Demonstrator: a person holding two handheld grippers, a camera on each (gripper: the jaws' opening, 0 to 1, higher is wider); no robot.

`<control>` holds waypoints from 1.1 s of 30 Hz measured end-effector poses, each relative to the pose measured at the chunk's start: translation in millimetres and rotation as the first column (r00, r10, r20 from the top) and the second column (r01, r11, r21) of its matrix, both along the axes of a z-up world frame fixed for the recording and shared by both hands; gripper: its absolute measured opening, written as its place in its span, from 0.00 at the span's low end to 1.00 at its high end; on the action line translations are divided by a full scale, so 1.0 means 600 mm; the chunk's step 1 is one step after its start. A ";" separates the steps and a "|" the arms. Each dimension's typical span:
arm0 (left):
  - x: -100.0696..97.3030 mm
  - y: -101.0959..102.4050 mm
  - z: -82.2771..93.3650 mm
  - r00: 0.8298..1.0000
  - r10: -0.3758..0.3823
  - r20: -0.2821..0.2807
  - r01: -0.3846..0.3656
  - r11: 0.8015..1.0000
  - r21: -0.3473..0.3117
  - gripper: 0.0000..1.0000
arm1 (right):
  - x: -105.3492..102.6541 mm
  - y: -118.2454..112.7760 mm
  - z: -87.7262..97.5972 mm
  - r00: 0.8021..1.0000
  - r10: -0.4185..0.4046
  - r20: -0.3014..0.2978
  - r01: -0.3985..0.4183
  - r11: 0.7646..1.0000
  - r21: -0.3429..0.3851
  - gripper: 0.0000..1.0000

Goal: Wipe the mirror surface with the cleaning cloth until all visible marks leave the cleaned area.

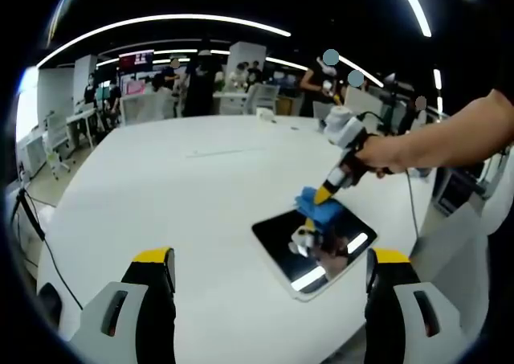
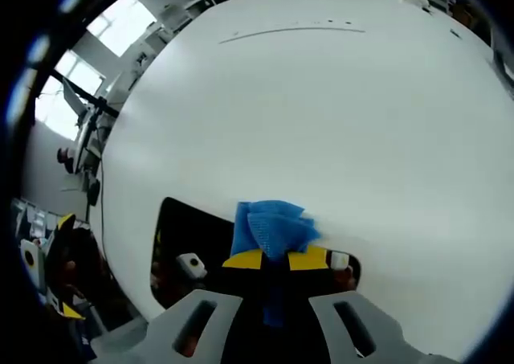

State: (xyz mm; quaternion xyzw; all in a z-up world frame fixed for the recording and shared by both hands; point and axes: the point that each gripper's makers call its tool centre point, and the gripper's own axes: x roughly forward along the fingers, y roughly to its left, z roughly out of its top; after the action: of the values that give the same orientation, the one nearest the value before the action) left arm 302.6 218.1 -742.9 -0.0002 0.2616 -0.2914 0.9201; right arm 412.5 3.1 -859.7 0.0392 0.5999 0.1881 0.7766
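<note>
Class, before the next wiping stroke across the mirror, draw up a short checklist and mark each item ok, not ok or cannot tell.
1. Right gripper shut on the blue cloth: ok.
2. Cloth touching the mirror: ok.
3. Mirror lying flat on the white table: ok.
4. Left gripper open, holding nothing, apart from the mirror: ok.
5. Marks remaining on the glass: cannot tell, reflections hide them.

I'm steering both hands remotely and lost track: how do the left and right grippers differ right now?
The right gripper is shut on the blue cloth, pressing it onto the mirror; the left gripper is open and holds nothing. The right sits over the mirror; the left hangs back above the white table. Both have yellow-tipped jaws.
</note>
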 end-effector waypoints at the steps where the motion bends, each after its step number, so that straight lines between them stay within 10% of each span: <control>1: 0.000 0.000 0.001 1.000 0.000 0.001 0.000 1.000 0.001 1.00 | 0.000 0.000 -0.001 1.000 0.000 0.001 0.000 1.000 -0.001 0.04; 33: -0.010 -0.006 0.011 1.000 -0.004 0.016 0.004 1.000 -0.001 1.00 | -0.041 -0.003 0.004 1.000 -0.021 0.011 0.021 1.000 0.004 0.04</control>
State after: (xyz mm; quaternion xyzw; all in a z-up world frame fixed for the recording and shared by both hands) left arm 296.5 214.4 -736.4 0.0023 0.2540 -0.2932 0.9217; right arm 387.6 1.5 -857.3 0.0458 0.5947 0.1814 0.7819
